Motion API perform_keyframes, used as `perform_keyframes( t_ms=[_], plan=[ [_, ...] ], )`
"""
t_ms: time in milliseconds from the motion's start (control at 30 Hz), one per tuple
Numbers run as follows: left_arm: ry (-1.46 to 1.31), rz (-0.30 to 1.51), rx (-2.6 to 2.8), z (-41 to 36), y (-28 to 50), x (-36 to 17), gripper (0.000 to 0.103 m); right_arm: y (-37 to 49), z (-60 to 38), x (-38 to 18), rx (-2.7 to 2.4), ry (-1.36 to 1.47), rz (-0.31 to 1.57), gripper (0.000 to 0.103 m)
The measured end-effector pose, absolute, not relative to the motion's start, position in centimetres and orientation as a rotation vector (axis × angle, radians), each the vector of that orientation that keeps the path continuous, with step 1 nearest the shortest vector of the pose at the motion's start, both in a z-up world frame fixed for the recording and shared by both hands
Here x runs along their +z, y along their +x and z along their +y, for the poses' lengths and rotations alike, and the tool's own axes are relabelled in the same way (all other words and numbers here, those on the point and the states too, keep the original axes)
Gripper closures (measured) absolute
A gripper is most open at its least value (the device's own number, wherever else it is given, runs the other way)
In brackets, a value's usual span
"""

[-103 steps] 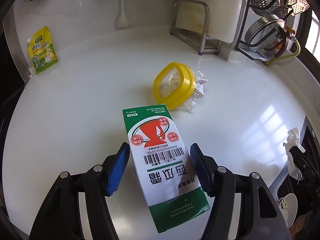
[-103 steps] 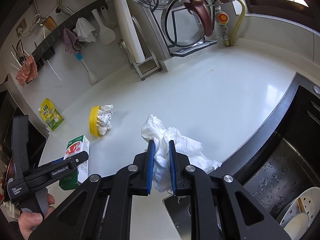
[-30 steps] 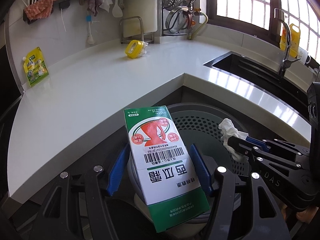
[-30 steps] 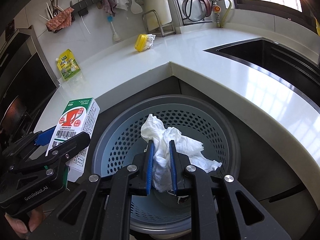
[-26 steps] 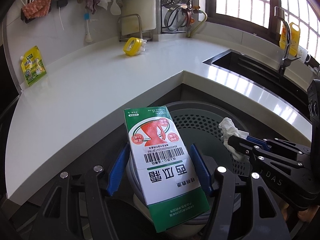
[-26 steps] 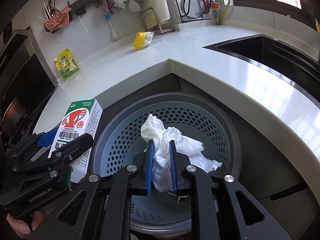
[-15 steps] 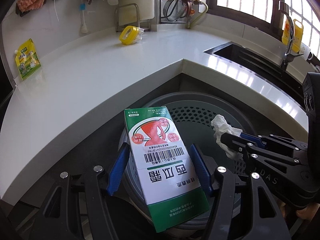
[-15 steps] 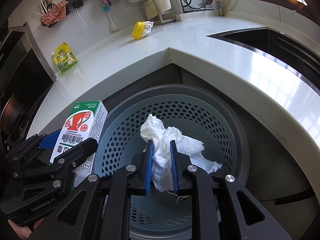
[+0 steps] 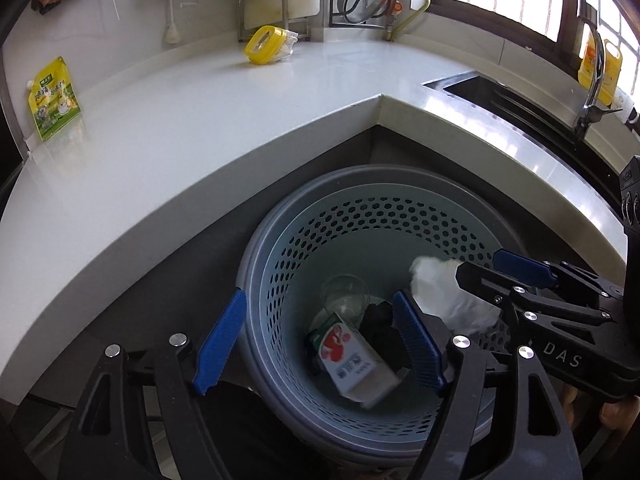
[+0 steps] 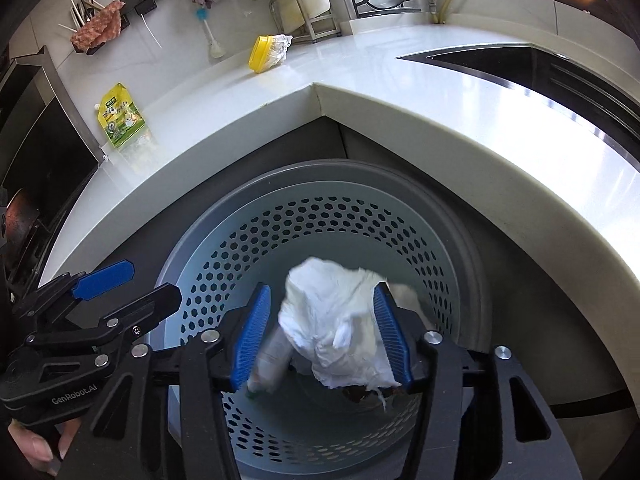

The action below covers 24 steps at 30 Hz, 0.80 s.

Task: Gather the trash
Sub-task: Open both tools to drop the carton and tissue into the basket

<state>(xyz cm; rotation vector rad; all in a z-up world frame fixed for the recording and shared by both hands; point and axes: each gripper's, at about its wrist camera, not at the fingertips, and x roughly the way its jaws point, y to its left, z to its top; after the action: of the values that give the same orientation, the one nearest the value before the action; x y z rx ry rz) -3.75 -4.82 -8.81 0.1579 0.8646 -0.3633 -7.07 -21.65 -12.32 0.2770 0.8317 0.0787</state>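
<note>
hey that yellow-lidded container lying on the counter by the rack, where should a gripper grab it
Probably best gripped across the yellow lid rim, coming from the counter's open front side. The container lies on its side, lid facing outward, and crumpled paper seems stuffed behind it.

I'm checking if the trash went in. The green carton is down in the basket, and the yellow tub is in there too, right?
Not quite. The carton is in the basket, but the yellow tub is on the counter by the wall, as the left wrist view shows.
</note>
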Motion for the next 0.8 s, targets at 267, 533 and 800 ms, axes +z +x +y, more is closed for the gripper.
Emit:
perform_keyframes(
  t_ms=[267, 533, 800],
  plan=[
    [0.15, 0.856, -0.357, -4.6, -3.8, -8.4, 0.022, -7.8, -22.3, -11.8, 0.068, 0.289, 0.814, 0.04],
    [0.139, 0.848, -0.339, -3.9, -4.1, -8.2, 0.02, -8.0, -21.7, -11.0, 0.076, 0.27, 0.802, 0.038],
    [0.117, 0.836, -0.325, -2.8, -4.3, -7.6, 0.019, -8.1, -21.0, -10.1, 0.078, 0.25, 0.78, 0.037]
  ],
)
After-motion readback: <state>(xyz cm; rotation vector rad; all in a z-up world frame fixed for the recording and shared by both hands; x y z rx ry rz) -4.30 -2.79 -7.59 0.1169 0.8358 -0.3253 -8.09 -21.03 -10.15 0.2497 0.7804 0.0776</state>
